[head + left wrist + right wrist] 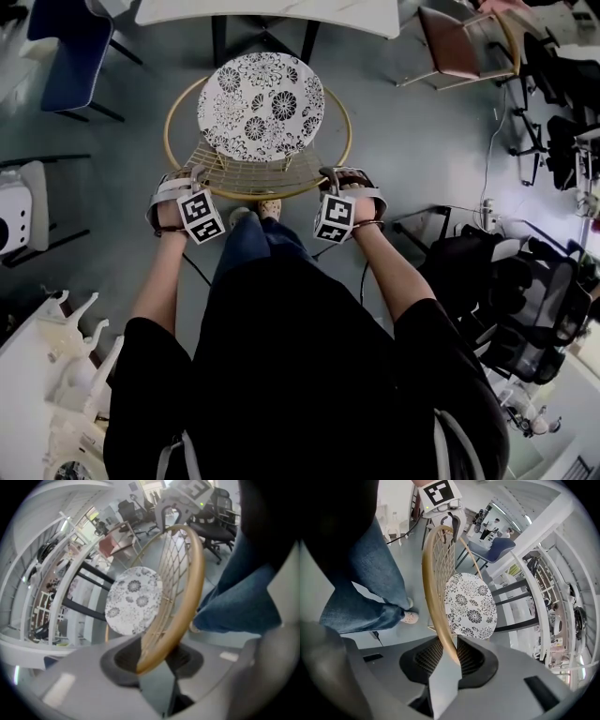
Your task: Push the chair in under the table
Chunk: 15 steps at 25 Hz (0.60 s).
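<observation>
- Two hand-held grippers are clenched on the chair: the left hand-held gripper and the right hand-held gripper each pinch the gold back rim, one toward each end of its near arc.
- The chair stands on the floor between the person and the bench. Its floral cushion is just short of the bench edge, so the seat is not yet under.
- To push well, I judge that both grips should drive forward evenly and level. Uneven force would likely swing the chair toward one of the black bench legs.
- Aim the seat into the gap between those legs, and keep the force low enough that the light wire back does not tip the chair forward.
- Containers: none shows near the chair, so there are no contents to tell.
</observation>
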Tool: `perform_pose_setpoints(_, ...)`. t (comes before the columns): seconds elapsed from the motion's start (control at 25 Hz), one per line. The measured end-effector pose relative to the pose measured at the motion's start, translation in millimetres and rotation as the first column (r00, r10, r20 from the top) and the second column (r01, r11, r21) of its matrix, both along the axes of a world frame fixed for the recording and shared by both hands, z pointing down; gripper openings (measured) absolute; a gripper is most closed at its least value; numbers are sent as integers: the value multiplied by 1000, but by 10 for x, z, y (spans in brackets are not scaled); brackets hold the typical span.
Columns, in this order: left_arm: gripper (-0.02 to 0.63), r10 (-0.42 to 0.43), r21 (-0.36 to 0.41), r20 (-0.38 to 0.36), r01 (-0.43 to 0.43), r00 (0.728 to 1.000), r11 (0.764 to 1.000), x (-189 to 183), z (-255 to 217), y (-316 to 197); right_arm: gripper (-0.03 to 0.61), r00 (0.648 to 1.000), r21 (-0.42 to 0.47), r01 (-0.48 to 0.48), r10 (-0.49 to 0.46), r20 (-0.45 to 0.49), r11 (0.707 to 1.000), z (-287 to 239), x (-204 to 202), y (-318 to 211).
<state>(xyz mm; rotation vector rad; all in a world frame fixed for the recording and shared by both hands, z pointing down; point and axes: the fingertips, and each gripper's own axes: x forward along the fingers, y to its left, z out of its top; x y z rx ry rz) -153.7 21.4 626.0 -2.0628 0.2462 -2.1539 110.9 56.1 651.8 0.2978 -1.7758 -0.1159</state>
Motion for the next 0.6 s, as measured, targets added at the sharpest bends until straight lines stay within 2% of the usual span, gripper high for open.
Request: perform_pose_setpoints(0.6, 141, -18, 33, 6, 18, 1000, 999, 29, 34, -366, 96, 999, 34, -26, 27, -25, 999, 41, 42, -397)
